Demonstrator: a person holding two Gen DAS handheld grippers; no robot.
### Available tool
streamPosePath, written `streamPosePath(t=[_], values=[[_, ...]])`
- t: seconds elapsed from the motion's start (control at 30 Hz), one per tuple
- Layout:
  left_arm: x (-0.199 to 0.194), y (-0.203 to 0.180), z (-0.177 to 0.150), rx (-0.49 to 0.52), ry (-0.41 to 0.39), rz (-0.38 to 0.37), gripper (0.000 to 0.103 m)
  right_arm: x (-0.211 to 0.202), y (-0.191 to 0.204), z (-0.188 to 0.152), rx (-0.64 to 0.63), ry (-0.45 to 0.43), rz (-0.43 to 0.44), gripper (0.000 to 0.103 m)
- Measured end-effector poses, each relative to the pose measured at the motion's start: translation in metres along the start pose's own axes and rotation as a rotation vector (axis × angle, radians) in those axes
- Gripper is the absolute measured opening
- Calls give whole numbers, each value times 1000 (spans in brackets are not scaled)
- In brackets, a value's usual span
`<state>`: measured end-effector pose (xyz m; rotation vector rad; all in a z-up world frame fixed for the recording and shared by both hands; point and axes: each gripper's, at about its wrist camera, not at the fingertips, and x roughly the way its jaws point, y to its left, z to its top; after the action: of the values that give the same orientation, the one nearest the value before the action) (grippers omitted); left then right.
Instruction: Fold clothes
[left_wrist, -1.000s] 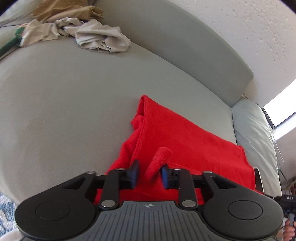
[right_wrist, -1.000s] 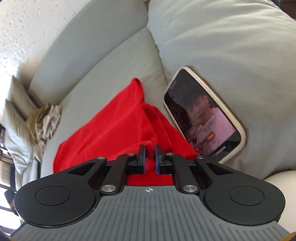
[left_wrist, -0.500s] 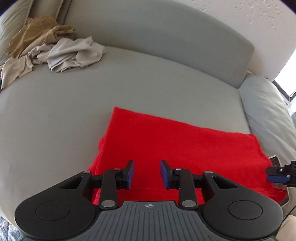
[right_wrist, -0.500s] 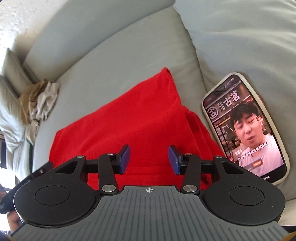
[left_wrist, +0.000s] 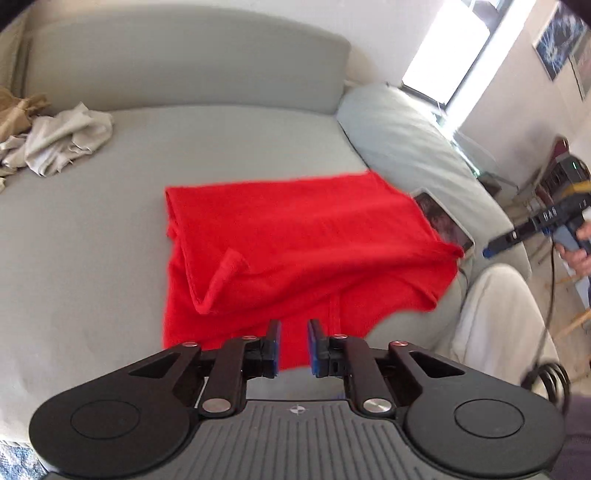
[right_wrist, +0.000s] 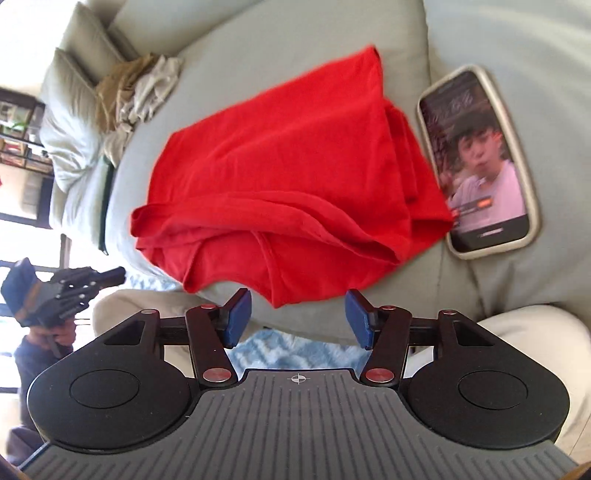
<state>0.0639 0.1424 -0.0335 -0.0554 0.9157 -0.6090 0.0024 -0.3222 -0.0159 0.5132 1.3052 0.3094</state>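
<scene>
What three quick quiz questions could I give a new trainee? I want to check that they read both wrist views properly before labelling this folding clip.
1. True or false: the right gripper is shut on the red garment.
2. What lies beside the red garment, against the sofa cushion: (a) a book, (b) a phone, (c) a remote?
3. Where are the unfolded clothes relative to the red garment in the left wrist view?

Key
1. False: both it and the left gripper are open and empty.
2. (b) the phone, screen lit.
3. Far left, at the back of the sofa seat.
</scene>
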Motion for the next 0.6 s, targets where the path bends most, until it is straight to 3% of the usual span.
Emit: streamPosePath(t=[0.03, 0.1, 0.23, 0.3, 0.37, 0.4, 0.43, 0.53, 0.6], values=[[5, 1, 8, -45, -44, 44, 38, -4, 5, 0, -14, -44, 2, 59], [22, 2, 26, -124, -91, 137, 38, 2, 14, 11, -28, -122, -15, 56], [74, 9, 41, -145, 8, 172, 39, 45, 11, 51, 67, -160, -18, 43], [89, 7, 40, -118, 53, 141, 37, 66, 1, 65, 139, -155, -12, 42], [92, -1, 34, -33, 91, 51, 21, 81, -7, 69, 189, -129, -39, 42], [91, -6, 30, 17, 114, -5, 6, 89, -10, 69, 205, -87, -30, 42], [88, -11, 25, 65, 144, -62, 2, 93, -11, 66, 209, -36, 11, 42], [58, -25, 3, 222, 200, -139, 2, 90, -6, 48, 176, 111, 127, 45], [28, -24, -11, 239, 178, -166, 4, 72, 4, 29, 109, 165, 175, 44]])
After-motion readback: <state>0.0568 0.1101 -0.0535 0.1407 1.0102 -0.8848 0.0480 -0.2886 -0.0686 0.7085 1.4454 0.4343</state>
